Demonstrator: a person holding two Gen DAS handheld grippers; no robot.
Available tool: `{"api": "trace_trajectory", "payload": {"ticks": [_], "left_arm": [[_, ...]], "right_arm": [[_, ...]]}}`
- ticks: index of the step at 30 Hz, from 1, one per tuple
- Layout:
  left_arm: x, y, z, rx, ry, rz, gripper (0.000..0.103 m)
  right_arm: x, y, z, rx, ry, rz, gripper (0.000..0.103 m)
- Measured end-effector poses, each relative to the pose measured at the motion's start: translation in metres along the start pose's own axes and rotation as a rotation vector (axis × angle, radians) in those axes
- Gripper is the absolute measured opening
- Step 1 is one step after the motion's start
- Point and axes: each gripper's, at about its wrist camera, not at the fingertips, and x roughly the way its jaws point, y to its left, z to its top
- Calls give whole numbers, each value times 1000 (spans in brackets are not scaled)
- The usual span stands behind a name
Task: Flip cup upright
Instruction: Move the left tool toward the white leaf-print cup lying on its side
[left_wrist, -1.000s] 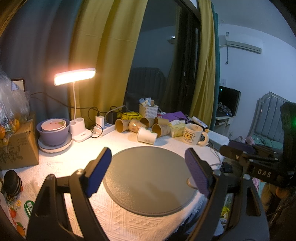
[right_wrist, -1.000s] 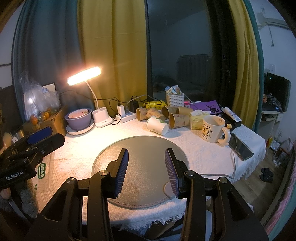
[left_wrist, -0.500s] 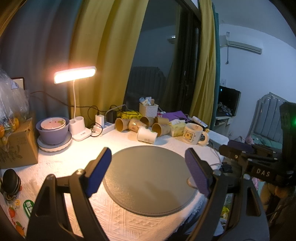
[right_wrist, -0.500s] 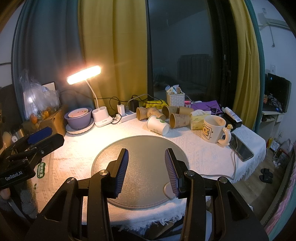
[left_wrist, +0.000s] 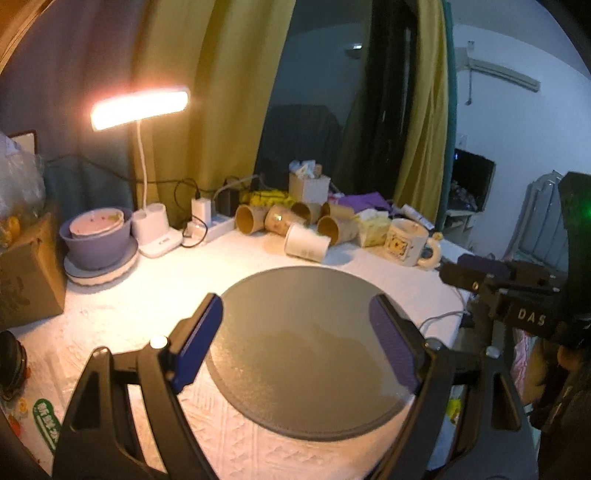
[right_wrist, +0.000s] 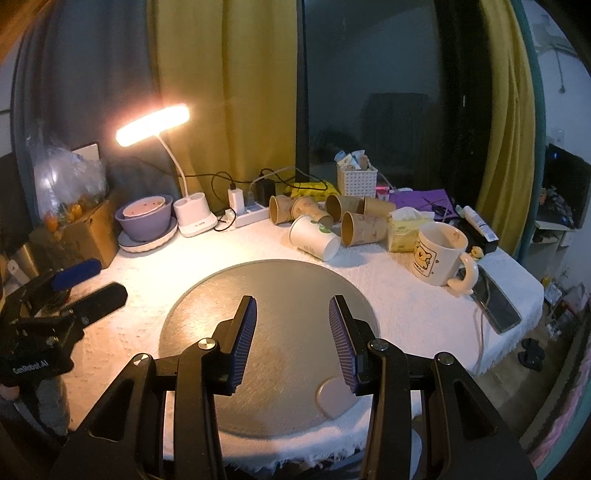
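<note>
While a lit desk lamp (right_wrist: 153, 123) glows over the back left corner, a table (right_wrist: 413, 314) under a white knitted cloth fills both views, with yellow curtains (right_wrist: 229, 92) and a dark window behind it. On the cloth lies a round grey mat (right_wrist: 280, 280), bare apart from a small pale disc (right_wrist: 332, 397) at its near right edge. Above the near part of the mat hangs the left gripper (left_wrist: 295, 339), its two blue-padded fingers spread wide with nothing between them; the right gripper (right_wrist: 291, 332) hovers over the mat too, its fingers apart by a narrower gap and likewise empty. At the left rear a cardboard box (right_wrist: 79, 234) stands under a clear plastic bag, and next to it a purple bowl (right_wrist: 144, 218) sits on a white plate. To the right a cream mug (right_wrist: 437, 253) with a bear picture stands upright near a dark phone (right_wrist: 496, 299) at the table edge. Just beyond the far rim of the mat the white paper cup (right_wrist: 314, 238) lies on its side, its open mouth turned toward the back left, well apart from both grippers. Behind it and touching it, several brown paper cups (right_wrist: 364, 229) lie tipped over in a cluster, beside a yellow tissue pack (right_wrist: 404, 230) and in front of a small white basket (right_wrist: 356, 179). A white power strip (right_wrist: 247, 218) with plugged chargers rests between the lamp base and the cups.
</note>
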Motion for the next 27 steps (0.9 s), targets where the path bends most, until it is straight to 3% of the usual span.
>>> {"api": "trace_trajectory", "payload": {"ticks": [10, 18, 27], "left_arm": [[70, -3, 22, -19, 105, 41, 83], [145, -11, 36, -97, 232, 8, 83], [212, -24, 55, -127, 288, 8, 83]], "right_arm": [[49, -42, 27, 20, 24, 7, 43], [103, -74, 44, 15, 69, 53, 43], [159, -105, 69, -14, 79, 71, 43]]}}
